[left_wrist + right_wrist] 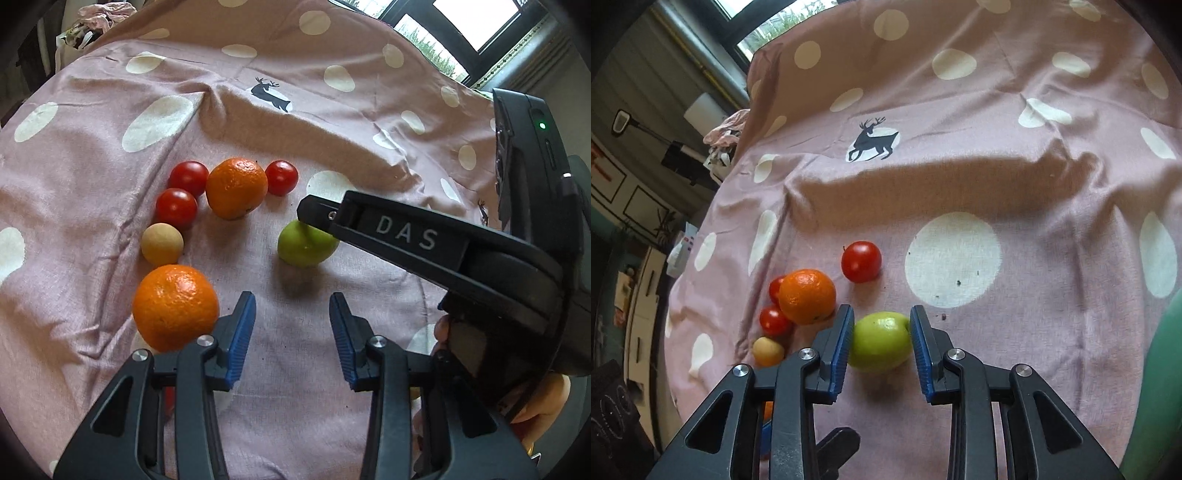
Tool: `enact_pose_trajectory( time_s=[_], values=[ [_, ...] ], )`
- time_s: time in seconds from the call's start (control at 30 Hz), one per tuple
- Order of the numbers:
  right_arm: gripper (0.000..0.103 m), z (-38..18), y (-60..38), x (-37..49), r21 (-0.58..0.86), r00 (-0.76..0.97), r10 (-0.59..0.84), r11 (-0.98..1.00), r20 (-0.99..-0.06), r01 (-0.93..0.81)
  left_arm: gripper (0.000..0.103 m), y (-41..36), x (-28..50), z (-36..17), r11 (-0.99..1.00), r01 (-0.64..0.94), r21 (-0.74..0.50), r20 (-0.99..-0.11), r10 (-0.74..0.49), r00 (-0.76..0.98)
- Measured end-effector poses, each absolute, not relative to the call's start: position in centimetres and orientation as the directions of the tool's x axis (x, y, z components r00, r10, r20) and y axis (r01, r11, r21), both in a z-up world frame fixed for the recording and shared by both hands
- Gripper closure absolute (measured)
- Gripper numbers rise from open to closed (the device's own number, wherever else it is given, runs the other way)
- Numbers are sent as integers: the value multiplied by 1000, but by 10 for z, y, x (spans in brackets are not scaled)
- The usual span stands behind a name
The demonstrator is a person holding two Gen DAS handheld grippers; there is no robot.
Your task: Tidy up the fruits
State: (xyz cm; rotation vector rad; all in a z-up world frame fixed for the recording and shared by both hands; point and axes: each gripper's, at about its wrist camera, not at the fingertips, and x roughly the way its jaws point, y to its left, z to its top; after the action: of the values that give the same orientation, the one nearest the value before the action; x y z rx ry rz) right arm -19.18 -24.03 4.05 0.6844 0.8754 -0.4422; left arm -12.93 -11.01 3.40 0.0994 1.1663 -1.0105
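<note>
Pink spotted cloth covers the bed. On it, the right gripper brackets the green apple, pads at its flanks, whether pressing I cannot tell. Left gripper gapes empty, an orange just leftward, other fruit beyond.

Apple right of fruit cluster

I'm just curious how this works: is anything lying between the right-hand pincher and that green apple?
No. The green apple already sits between the right gripper's blue fingers, with only bare cloth around it. The nearest other fruit, an orange, lies off to the left, outside the fingers.
</note>
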Motion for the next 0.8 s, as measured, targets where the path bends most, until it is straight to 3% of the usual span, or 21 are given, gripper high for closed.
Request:
enact_pose_trajectory(
  time_s=[0.13,0.27,0.43,0.53,0.8],
  values=[
    [72,39,-248,-200,425,586,-20,668,-810,610,63,-114,-127,31,585,698,-413,-796,-604,34],
    [60,27,-254,-203,511,602,79,621,-795,594,63,-116,-128,30,579,708,-405,-797,-603,37],
    [60,27,-240,-195,464,579,59,667,-813,584,63,-116,-128,28,576,715,-397,-796,-604,44],
    [67,27,-237,-195,444,575,35,674,-817,590,62,-115,-127,28,580,711,-399,-794,-606,48],
    [67,31,-238,-220,438,572,16,661,-820,609,59,-108,-129,31,562,724,-401,-806,-592,14]
  ],
)
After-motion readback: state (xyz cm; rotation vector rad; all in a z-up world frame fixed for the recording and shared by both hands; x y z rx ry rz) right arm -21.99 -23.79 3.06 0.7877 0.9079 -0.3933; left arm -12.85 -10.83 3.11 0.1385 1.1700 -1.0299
